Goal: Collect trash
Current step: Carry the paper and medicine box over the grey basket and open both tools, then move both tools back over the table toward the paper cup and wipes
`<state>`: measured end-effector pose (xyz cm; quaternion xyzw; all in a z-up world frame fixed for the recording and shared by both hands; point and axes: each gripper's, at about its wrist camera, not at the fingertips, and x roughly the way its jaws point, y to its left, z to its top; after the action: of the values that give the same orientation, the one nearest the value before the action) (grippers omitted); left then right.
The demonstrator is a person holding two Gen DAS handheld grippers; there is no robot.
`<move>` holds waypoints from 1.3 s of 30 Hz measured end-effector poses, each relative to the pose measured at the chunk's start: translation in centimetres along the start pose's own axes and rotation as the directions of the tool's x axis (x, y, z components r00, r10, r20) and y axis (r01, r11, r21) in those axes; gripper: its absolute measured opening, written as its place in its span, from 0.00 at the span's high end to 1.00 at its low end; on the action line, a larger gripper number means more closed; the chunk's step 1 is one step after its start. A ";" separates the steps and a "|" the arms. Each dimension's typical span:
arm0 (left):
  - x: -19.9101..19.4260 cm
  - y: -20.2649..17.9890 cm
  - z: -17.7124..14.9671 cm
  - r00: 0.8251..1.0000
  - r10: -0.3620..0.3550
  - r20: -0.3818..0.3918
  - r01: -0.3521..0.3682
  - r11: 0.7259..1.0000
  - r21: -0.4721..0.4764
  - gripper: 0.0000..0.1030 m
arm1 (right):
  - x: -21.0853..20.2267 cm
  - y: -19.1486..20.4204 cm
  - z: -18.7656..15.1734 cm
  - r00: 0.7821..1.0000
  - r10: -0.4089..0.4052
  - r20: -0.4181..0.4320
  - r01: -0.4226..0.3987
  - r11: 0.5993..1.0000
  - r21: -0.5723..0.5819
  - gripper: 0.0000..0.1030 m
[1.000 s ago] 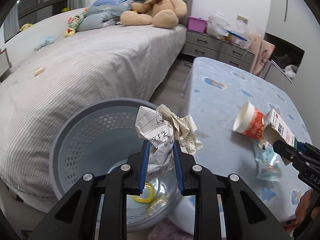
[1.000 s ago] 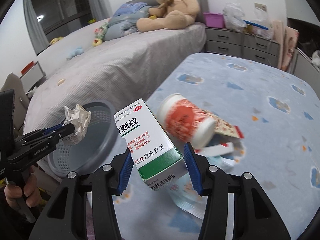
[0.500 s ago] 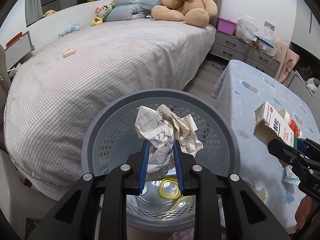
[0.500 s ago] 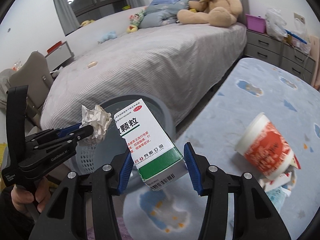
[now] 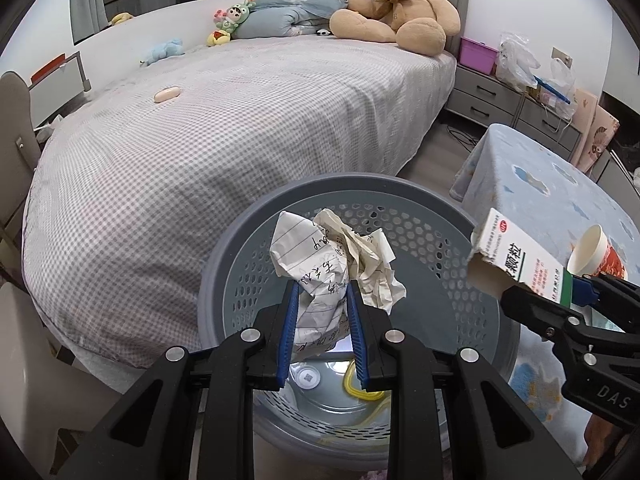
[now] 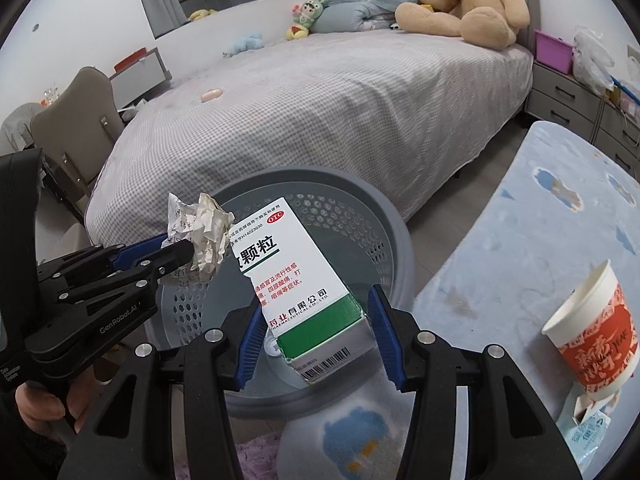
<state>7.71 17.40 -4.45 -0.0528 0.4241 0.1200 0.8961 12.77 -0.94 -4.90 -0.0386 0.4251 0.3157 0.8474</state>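
Observation:
My left gripper (image 5: pixel 322 300) is shut on a crumpled lined paper ball (image 5: pixel 320 264) and holds it over the open grey perforated trash basket (image 5: pixel 400 200). It also shows in the right wrist view (image 6: pixel 180 250) with the paper (image 6: pixel 202 236). My right gripper (image 6: pixel 316 312) is shut on a white and green medicine box (image 6: pixel 296 276), held above the basket's (image 6: pixel 384 220) near rim. The box also shows in the left wrist view (image 5: pixel 516 256). A red and white paper cup (image 6: pixel 592 332) lies on the blue-patterned table (image 6: pixel 540 216).
A yellow ring (image 5: pixel 360 384) lies in the basket's bottom. A wrapper (image 6: pixel 584 428) lies by the cup. A large bed (image 5: pixel 240 120) with a teddy bear (image 5: pixel 392 4) lies behind the basket. Grey drawers (image 5: pixel 500 96) stand at the far right, a chair (image 6: pixel 76 112) at left.
Both grippers have moved left, away from the table and over the basket. The basket now sits centred under the paper ball and the box. Both grips are unchanged.

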 end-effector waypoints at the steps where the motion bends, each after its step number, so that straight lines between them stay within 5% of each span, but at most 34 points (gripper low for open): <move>1: 0.0 0.1 0.0 1.000 0.001 0.000 -0.001 1.000 -0.002 0.77 | 0.3 0.1 0.1 1.000 0.001 -0.002 -0.001 1.000 -0.003 0.52; 8: -0.2 0.7 -0.3 1.000 0.014 0.003 -0.014 1.000 -0.023 0.76 | 1.1 0.4 0.5 1.000 0.003 -0.002 -0.003 1.000 -0.005 0.49; 16: -0.8 1.7 -0.3 0.999 0.035 0.017 -0.034 0.998 -0.050 0.50 | 0.6 0.6 0.6 1.000 0.001 0.021 -0.001 1.000 -0.002 0.39; 39: -2.2 1.9 -0.4 0.998 0.055 0.042 -0.052 0.997 -0.058 0.30 | -0.3 0.4 -0.8 1.000 -0.006 0.025 0.005 1.000 0.022 0.30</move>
<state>5.56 18.82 -3.02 -0.0644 0.4020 0.1572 0.8997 11.87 -1.03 -5.06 -0.0265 0.4179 0.3091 0.8539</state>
